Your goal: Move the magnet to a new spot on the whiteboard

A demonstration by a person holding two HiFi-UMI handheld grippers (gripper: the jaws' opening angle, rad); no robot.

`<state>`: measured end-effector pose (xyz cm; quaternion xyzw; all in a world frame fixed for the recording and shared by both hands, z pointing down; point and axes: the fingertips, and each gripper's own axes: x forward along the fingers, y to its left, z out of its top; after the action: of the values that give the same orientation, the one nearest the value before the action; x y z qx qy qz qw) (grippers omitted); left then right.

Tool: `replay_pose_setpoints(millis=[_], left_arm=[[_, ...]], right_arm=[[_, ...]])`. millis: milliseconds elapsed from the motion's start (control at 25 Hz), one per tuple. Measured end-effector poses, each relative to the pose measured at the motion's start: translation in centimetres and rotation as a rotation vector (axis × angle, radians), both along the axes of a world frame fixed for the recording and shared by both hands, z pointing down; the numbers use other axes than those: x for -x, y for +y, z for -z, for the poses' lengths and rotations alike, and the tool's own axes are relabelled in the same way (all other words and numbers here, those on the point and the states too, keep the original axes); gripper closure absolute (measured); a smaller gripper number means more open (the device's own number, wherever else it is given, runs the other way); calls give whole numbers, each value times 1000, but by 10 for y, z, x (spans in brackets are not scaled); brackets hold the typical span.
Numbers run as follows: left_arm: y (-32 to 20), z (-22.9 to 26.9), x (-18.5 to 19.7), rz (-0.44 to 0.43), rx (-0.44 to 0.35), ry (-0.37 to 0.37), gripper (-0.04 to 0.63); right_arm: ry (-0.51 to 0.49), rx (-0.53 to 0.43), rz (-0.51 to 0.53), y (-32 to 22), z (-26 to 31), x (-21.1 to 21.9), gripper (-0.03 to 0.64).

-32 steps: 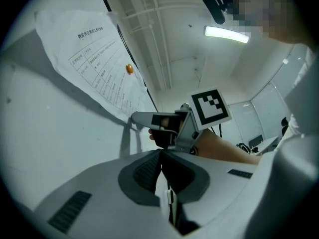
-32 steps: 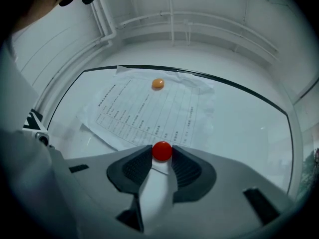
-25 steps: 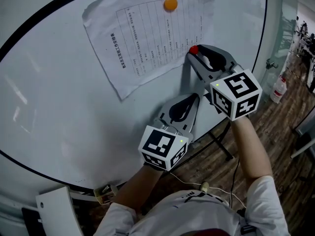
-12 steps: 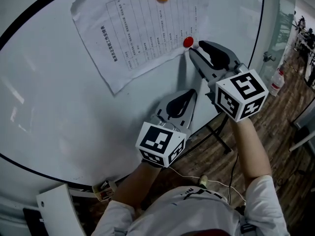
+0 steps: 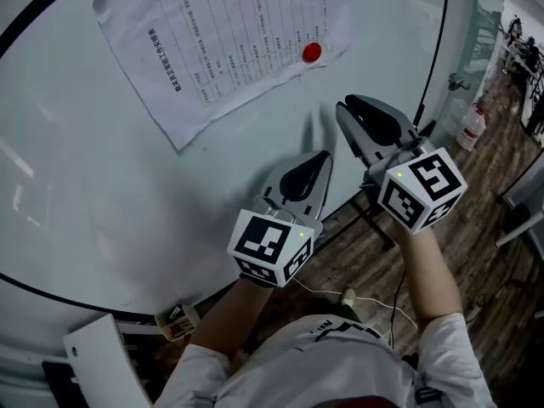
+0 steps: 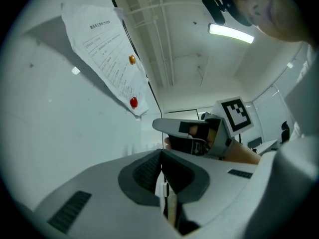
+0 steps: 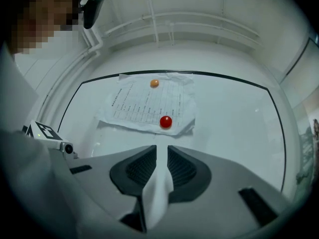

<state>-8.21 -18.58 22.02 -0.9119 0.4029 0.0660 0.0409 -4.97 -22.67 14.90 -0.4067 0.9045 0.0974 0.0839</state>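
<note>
From here I see the red magnet (image 5: 312,53) on the lower right corner of the printed sheet (image 5: 212,49), where it pins the paper to the whiteboard (image 5: 127,194). An orange magnet (image 7: 154,83) sits on the same sheet nearer its top edge, well apart from the red one. My right gripper (image 7: 162,149) is aimed at the board with the red magnet straight ahead of its tips. It is clear of the magnet and not touching it or the paper. Its jaws are closing, with only a narrow slot left between the pads, and nothing stands in that slot; I see only bare board beyond it. My left gripper (image 6: 160,153) hangs lower and to the left of the right one in the head view, close to the board's lower edge. Its jaws are pressed together and pinch nothing. To the right of the board the head view shows a wooden floor (image 5: 484,228).
</note>
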Motion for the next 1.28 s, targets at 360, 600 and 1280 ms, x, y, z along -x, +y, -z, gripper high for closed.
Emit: replay_pose_setpoints(millis=[360,600,1280], left_arm=[[7,-24,3,6,37,-2,583],[10,-46,5,13,71,-1,583],[19,-79,2,13,123,15,583]], right_arm=[[-65,147,25,19,-70,-5,592],[-90,223,12,28,-112,-6,601],[-72,264,-36,42,-153,-12,603]])
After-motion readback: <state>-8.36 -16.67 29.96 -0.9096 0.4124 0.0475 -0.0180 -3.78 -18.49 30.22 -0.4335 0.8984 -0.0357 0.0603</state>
